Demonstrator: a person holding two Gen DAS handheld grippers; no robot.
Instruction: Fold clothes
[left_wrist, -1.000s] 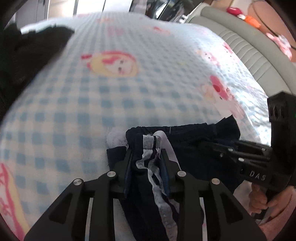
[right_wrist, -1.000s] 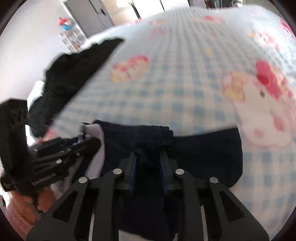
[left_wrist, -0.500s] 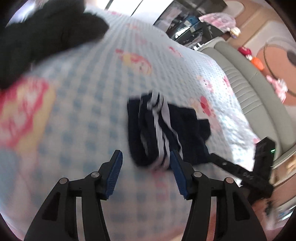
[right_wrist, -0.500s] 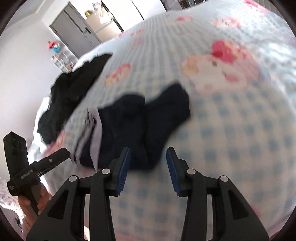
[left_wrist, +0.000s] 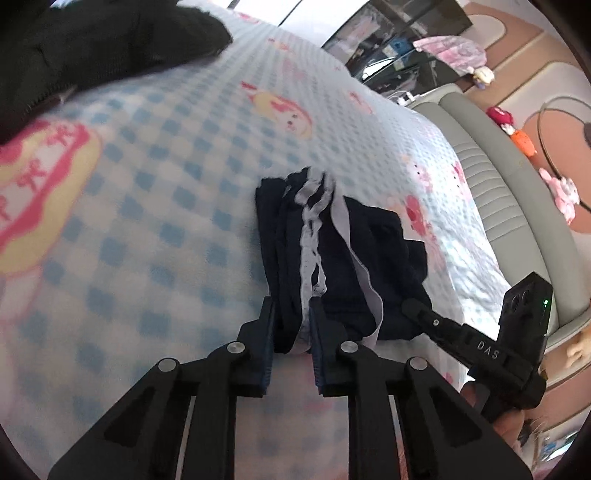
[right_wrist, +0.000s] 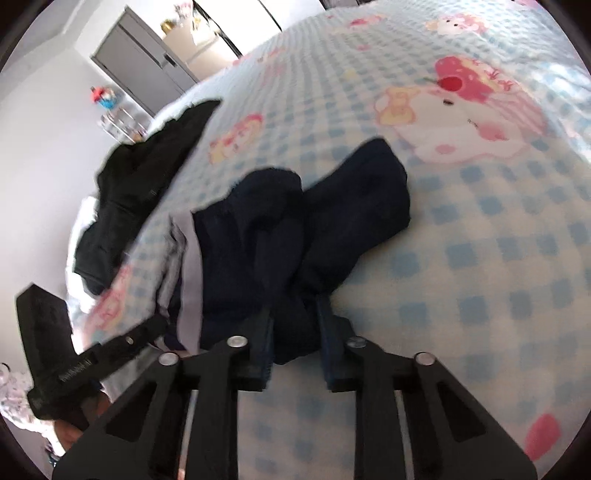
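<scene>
Garment (left_wrist: 332, 254): navy with white trim, bunched on the checkered bed cover (left_wrist: 166, 206), near its close edge. We see the left gripper (left_wrist: 291, 314) with jaws closing on the striped, white-trimmed end, fabric pinched between them. Right gripper (right_wrist: 293, 314) jaws also closing, a dark fold of the same garment clamped between them. Black clothing pile (right_wrist: 147, 177) lies further back on the bed, well apart. Grey padded bed frame (left_wrist: 509, 206) runs alongside.

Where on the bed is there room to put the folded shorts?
Bare blanket lies right of the navy shorts, and between them and the black clothes. The near edge is crowded, where both tongs are closing on the shorts.
</scene>
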